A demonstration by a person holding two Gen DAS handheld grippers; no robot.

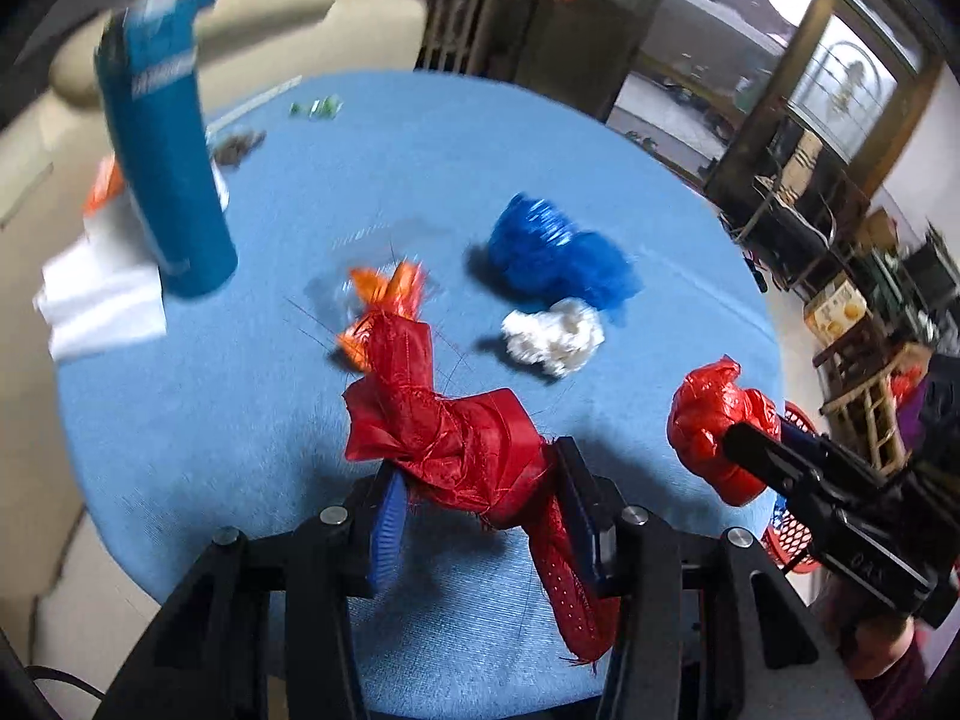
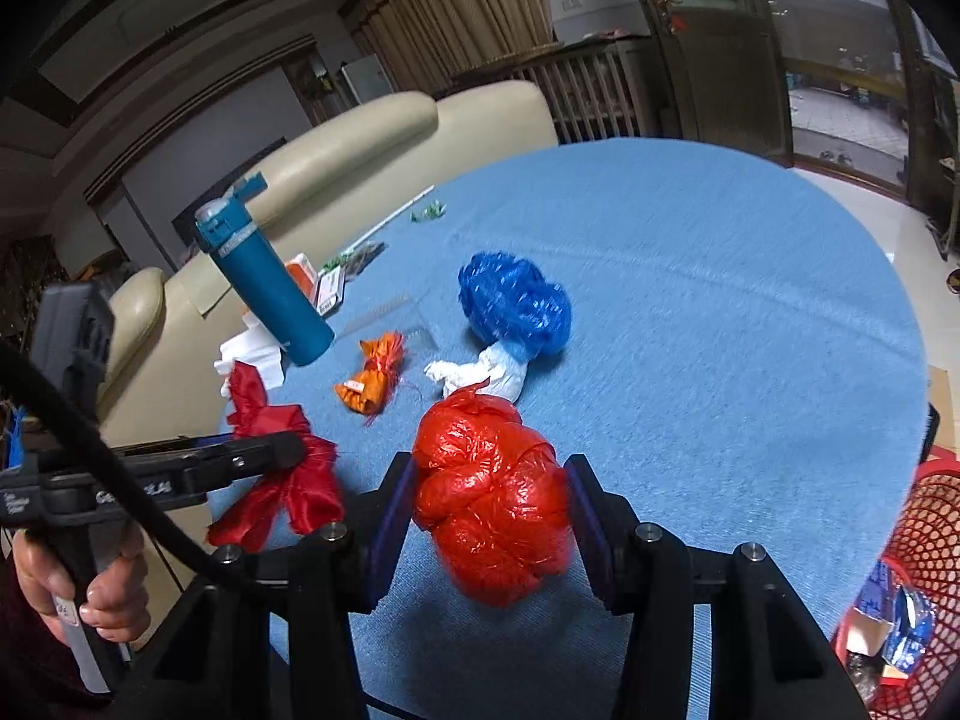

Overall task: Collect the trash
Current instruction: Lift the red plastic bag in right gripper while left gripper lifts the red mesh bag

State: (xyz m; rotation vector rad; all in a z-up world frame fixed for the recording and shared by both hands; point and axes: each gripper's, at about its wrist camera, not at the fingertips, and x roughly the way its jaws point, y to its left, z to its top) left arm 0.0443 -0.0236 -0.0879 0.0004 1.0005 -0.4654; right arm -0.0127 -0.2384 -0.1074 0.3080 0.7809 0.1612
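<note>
Left tool (image 1: 474,480) clamped on red cloth (image 1: 456,420), lifted off the tabletop (image 1: 240,420) near its front edge. Right tool (image 2: 489,516) clamped on red bag (image 2: 492,498), also held above the front edge. Red basket (image 2: 924,540) sits off the tabletop's right edge. Mid-tabletop: blue bag (image 2: 516,306), white wad (image 2: 480,372), orange wrapper (image 2: 375,381). Bottle (image 2: 264,282) at left edge. Right half of the tabletop is open.

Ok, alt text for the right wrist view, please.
The right tool grips a crumpled red plastic bag above a blue table. The left tool holds red mesh. A red basket sits at the right edge.
</note>
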